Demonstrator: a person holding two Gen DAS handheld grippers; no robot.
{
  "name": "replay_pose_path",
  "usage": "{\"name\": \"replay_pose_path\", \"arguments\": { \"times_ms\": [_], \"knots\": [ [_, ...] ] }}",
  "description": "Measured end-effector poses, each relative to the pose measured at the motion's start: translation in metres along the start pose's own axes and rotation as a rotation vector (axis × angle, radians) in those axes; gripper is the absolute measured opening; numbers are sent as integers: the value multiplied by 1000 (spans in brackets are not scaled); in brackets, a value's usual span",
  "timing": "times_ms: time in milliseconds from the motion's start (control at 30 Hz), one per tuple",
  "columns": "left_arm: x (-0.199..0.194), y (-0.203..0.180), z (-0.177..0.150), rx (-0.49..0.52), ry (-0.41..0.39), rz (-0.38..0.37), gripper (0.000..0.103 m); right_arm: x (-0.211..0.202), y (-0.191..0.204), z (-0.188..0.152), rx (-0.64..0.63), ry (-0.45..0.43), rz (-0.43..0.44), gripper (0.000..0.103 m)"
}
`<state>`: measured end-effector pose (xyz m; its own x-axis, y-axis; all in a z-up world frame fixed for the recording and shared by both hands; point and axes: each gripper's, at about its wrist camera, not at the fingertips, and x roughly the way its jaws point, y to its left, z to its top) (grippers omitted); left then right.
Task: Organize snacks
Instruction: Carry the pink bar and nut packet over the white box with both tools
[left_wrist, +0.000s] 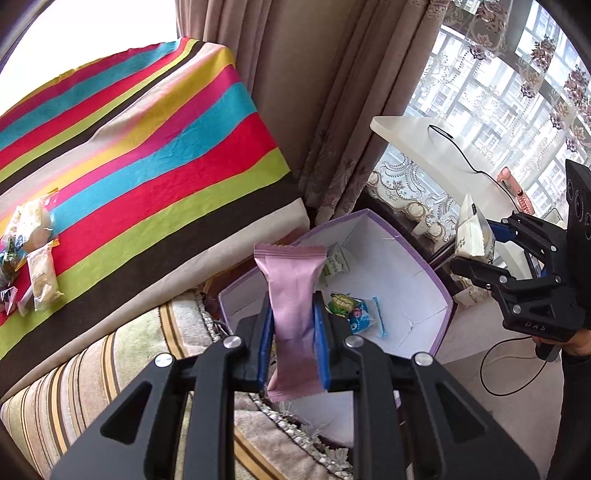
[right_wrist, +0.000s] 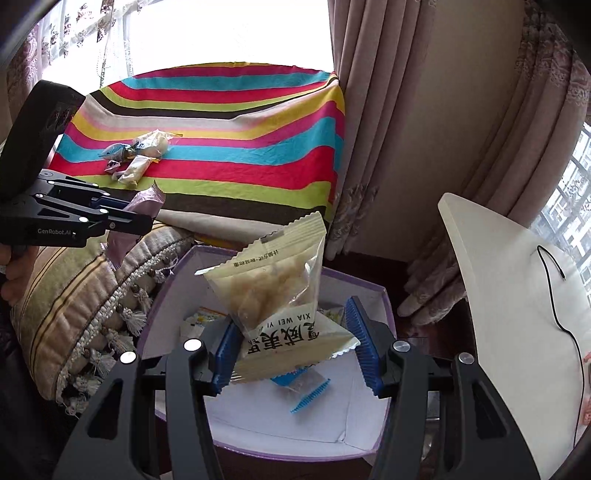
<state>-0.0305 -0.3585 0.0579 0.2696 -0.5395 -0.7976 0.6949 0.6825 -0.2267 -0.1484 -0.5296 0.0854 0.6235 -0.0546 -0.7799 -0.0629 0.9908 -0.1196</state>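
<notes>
Left wrist view: left gripper clamped on pink foil snack bar above white-lined purple cardboard box; few wrapped snacks inside; more at 9 o'clock on striped cloth.

Right wrist view: right gripper, jaws well apart, cream cracker packet resting against left pad over box; roughly half sorted, I'd judge.

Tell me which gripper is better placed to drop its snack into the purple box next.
Right, probably. The right gripper holds its cream packet directly above the purple box, jaws already spread wide. The left gripper clamps the pink packet nearer the box's edge by the cushion.
</notes>
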Motion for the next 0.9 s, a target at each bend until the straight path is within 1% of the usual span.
{"name": "replay_pose_path", "arguments": {
  "times_ms": [167,300,400,500,600,667,767,900],
  "knots": [
    [6,-20,2,37,14,-11,20,-7,-8,-14,13,7,-16,54],
    [9,-32,4,61,18,-17,20,-29,-23,-32,5,-3,-34,54],
    [12,-42,4,79,23,-20,20,-53,-31,-46,-18,-43,-40,54],
    [12,-48,5,96,23,-17,20,-80,-44,-61,-8,-94,-57,54],
    [11,-51,5,103,20,-13,20,-96,-61,-80,10,-107,-76,54],
    [9,-52,5,102,16,-9,20,-100,-74,-94,30,-99,-105,54],
    [10,-51,5,98,14,-2,20,-100,-93,-114,81,-100,-117,54],
    [11,-48,5,97,17,12,20,-80,-111,-130,99,-32,-96,54]
  ]
}}
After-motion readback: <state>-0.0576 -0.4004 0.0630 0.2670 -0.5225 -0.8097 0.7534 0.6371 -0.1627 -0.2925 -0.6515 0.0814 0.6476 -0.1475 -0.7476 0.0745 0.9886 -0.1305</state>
